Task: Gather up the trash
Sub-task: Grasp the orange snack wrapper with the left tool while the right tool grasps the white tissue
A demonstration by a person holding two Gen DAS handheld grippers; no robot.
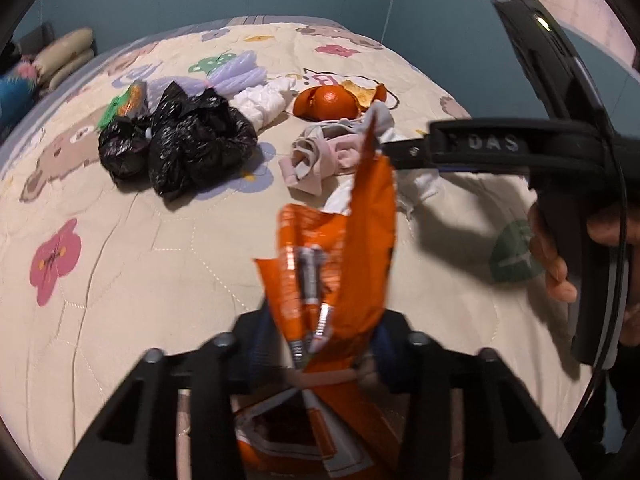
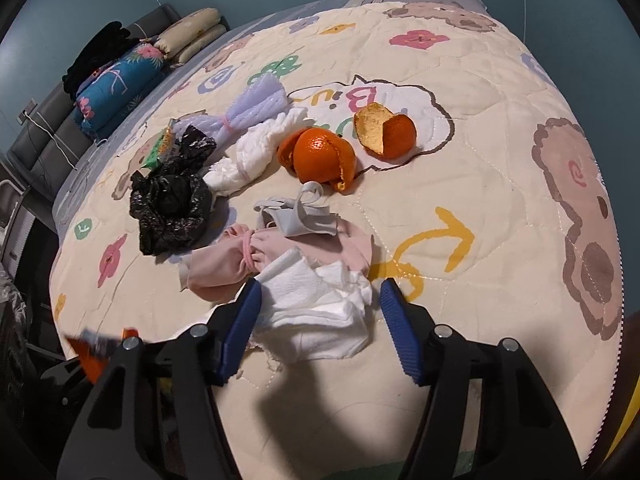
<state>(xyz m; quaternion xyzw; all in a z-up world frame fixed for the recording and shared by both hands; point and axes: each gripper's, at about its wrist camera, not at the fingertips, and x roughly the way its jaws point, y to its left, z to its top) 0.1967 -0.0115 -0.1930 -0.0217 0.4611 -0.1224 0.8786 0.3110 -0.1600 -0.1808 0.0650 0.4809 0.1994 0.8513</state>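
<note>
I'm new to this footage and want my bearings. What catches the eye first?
The orange snack wrapper clamped in the left hand-held gripper, held above the cartoon quilt. Next, the open right hand-held gripper straddling a crumpled white tissue, with peeled orange skins and a black plastic bag lying beyond.

Both tools are matte black plastic frames with round silver screws and ribbed blue fingers (image 2: 402, 338), the right gripper (image 1: 404, 148) bearing raised letters "DAS", a thin black cable, and a bare-skinned hand (image 1: 560, 256) at its grip.
</note>
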